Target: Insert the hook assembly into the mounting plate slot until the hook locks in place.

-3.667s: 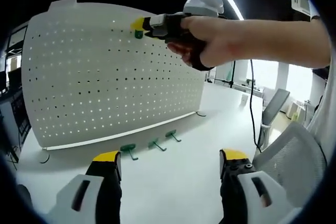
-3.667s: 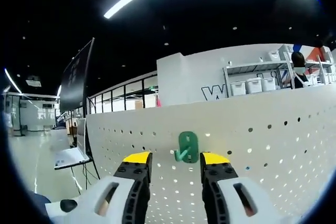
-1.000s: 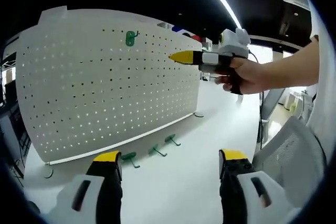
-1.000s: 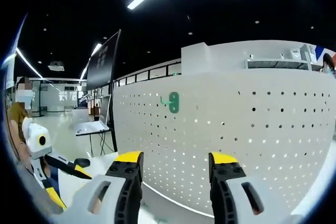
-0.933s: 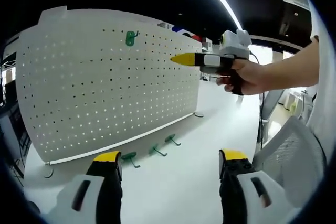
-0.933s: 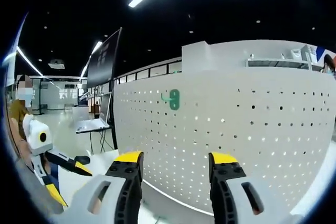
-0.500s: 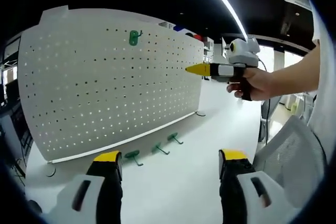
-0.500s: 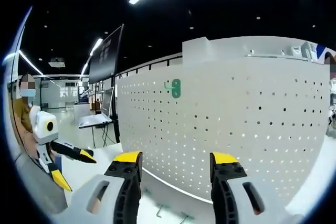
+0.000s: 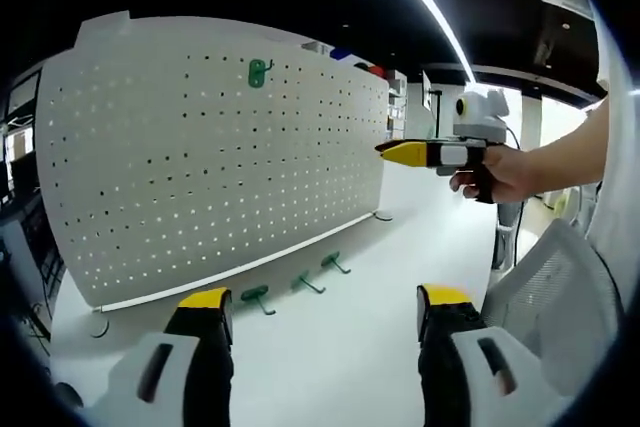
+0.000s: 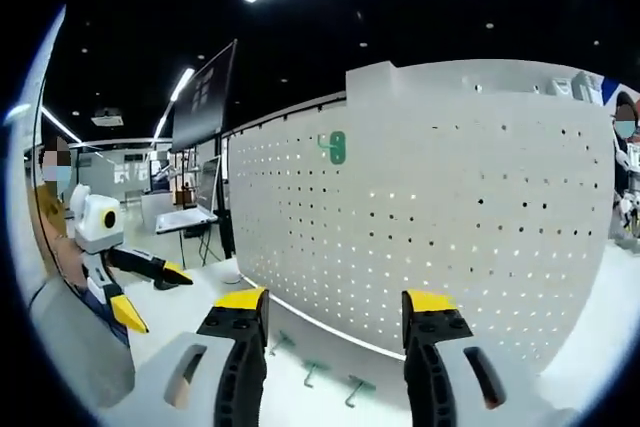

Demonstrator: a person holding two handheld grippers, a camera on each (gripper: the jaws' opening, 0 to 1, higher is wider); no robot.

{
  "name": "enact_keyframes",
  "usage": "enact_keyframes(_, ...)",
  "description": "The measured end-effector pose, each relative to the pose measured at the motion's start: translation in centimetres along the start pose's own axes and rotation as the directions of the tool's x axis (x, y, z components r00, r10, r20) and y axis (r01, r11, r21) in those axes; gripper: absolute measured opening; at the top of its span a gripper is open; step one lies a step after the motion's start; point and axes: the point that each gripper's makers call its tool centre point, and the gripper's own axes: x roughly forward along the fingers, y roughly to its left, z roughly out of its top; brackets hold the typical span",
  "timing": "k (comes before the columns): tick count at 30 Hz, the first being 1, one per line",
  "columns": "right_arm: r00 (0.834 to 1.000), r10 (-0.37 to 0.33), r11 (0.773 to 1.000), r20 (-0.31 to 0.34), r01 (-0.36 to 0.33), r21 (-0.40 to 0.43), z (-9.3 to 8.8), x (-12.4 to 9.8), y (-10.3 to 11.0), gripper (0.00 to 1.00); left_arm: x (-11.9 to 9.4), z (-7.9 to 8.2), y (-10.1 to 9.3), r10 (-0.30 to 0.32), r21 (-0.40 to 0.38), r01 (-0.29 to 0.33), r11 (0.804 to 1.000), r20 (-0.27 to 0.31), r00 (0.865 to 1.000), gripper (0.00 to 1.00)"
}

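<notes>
Green hook (image 9: 259, 71) is sitting seated near the pegboard (image 9: 180, 167) top edge. Left gripper (image 9: 318, 312) and right gripper (image 10: 333, 315) are both hanging wide open, empty. Three spare hooks (image 9: 296, 284) are lying at the desk's (image 9: 330, 347) board edge; next grab looks due.

An open-plan office or lab: pegboard (image 9: 200, 157), mesh chair (image 9: 560, 297), storage shelving (image 10: 590, 87).

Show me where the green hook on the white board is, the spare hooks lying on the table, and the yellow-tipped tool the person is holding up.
Mounted green hook (image 9: 259, 71): left gripper view, on its back plate.
Spare green hooks (image 9: 256, 297): left gripper view, on the leftmost one's base.
Right gripper (image 9: 404, 153): left gripper view, on its yellow tips.
</notes>
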Motion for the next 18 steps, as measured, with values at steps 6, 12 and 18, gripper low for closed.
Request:
enact_keyframes(6, 1.0, -0.003, 1.0, -0.024, 0.003, -0.005, -1.1, -1.1, 0.0, 0.52, -0.1, 0.0, 0.0, -0.004, -0.001, 0.004, 1.0, 0.0, 1.0, 0.78)
enact_keyframes(12, 0.999, -0.014, 1.0, -0.045, 0.014, 0.001, -2.1, -1.9, -0.2, 0.53, -0.1, -0.1, 0.1, -0.004, -0.003, 0.004, 1.0, 0.001, 1.0, 0.78)
enact_keyframes(18, 0.997, -0.018, 1.0, -0.069, 0.018, 0.002, -3.0, -2.6, -0.3, 0.53, -0.1, -0.1, 0.2, -0.005, -0.005, 0.005, 1.0, 0.002, 1.0, 0.78)
